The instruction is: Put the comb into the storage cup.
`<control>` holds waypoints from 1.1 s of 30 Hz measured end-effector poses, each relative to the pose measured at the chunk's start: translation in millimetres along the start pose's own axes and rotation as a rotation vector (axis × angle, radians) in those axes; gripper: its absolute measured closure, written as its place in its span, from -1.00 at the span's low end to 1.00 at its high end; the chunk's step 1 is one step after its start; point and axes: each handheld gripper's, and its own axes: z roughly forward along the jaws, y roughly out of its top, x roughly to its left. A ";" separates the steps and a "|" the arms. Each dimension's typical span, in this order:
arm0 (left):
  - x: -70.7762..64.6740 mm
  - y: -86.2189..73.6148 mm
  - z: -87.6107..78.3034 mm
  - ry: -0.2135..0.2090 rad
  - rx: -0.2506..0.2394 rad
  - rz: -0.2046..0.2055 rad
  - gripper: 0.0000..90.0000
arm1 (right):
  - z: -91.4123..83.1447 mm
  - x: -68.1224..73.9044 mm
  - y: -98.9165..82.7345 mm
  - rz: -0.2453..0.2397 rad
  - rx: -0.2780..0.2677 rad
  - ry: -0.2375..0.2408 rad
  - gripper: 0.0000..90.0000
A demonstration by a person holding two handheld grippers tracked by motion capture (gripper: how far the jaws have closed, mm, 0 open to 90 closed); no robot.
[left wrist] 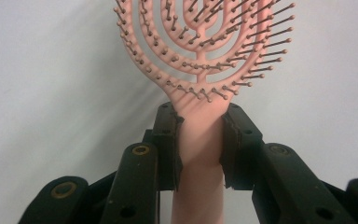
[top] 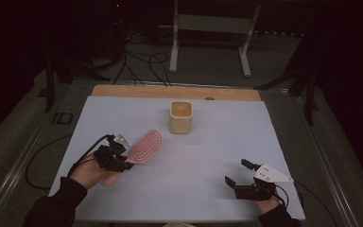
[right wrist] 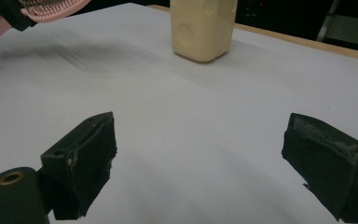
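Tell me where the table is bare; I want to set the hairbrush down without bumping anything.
The widest bare stretch of the table lies between the left gripper, shut on the pink hairbrush, and the open right gripper. The strips left and right of the cream container are free too. It is tightest between brush head and container.

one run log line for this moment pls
left gripper: shut on hairbrush handle, brush off the table | right gripper: open, nothing between jaws, low over sheet | cup: upright, apart from both
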 end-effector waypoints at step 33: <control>-37.3 30.3 27.2 -0.102 -0.294 0.032 0.58 | -0.4 1.1 0.4 0.000 -0.003 0.002 -0.79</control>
